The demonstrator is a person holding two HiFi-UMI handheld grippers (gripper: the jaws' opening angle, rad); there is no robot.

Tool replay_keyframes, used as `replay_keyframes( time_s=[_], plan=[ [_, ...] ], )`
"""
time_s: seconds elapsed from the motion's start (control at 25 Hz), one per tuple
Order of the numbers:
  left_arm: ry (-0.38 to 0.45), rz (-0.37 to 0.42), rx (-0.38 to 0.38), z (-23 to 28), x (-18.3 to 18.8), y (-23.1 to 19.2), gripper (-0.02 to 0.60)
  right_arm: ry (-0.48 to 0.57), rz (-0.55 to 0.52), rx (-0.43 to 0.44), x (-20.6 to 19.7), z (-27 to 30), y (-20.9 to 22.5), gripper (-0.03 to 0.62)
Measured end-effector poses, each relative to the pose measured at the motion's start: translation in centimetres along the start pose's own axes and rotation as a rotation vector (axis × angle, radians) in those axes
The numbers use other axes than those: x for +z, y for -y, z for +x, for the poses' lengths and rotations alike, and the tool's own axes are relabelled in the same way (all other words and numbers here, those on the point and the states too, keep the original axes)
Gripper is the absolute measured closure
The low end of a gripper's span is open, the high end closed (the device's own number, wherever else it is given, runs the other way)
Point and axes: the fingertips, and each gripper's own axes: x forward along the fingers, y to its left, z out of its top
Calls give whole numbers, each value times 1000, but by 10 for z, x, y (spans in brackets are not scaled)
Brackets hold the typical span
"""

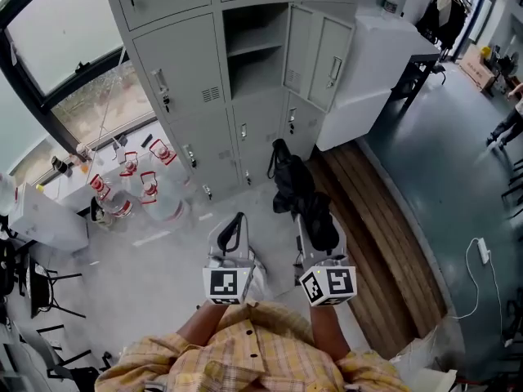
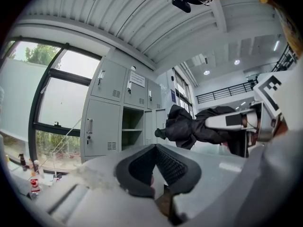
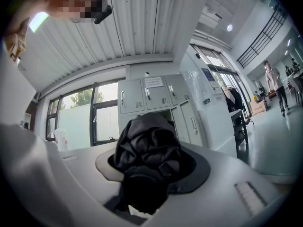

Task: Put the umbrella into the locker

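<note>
A black folded umbrella (image 1: 296,188) sticks out level from my right gripper (image 1: 315,219), which is shut on its lower part. Its bunched fabric fills the right gripper view (image 3: 149,145) between the jaws of the right gripper (image 3: 151,167). In the left gripper view the umbrella (image 2: 189,126) hangs to the right. My left gripper (image 1: 237,223) is beside it on the left, its fingertips together with nothing between them (image 2: 154,162). Ahead stands a bank of grey lockers with one open compartment (image 1: 255,51) holding a shelf, its door (image 1: 317,49) swung to the right. That open compartment (image 2: 132,131) is straight ahead.
Several large water bottles with red handles (image 1: 131,186) stand on the floor left of the lockers, under a window. A white cabinet (image 1: 372,72) stands right of the open door. A wooden floor strip (image 1: 384,243), a power strip (image 1: 482,251) and a person (image 1: 507,121) are at the right.
</note>
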Motion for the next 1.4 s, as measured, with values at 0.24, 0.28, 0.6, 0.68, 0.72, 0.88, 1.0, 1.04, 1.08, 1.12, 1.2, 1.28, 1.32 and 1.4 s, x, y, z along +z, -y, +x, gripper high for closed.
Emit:
replay_keyframes(
  time_s=[0.24,0.28,0.6,0.68,0.72,0.88,1.0,1.04,1.08,1.12,1.2,1.28,1.32,1.4],
  plan=[
    [19,-28,2,56,0,-18,584,-4,-24,16,3,55,18,388],
    [19,-31,4,66,1,-23,584,-5,-23,18,4,66,21,388],
    [27,-38,9,150,9,-72,584,-12,-35,22,12,163,35,388],
    [29,-42,7,170,11,-82,584,-19,-37,18,12,184,40,388],
    [30,-42,6,180,12,-86,584,-20,-39,15,12,195,43,388],
    [29,-45,-2,215,10,-104,584,-21,-43,10,11,235,51,387],
    [17,-40,-11,238,8,-116,584,-25,-41,8,8,261,54,387],
    [15,-38,-15,245,7,-120,584,-25,-40,7,7,269,55,387],
    [15,-35,-20,252,7,-124,584,-26,-40,6,7,277,56,387],
    [16,-33,-23,259,7,-128,584,-26,-41,4,6,285,56,387],
    [21,-29,-27,272,8,-136,584,-29,-44,2,3,298,58,387],
    [29,-25,-29,284,10,-144,584,-31,-48,-4,0,310,60,387],
    [35,-23,-31,289,11,-147,584,-31,-50,-7,-1,315,61,387],
    [45,-21,-38,301,12,-152,584,-30,-52,-11,-1,326,64,387]
  ],
)
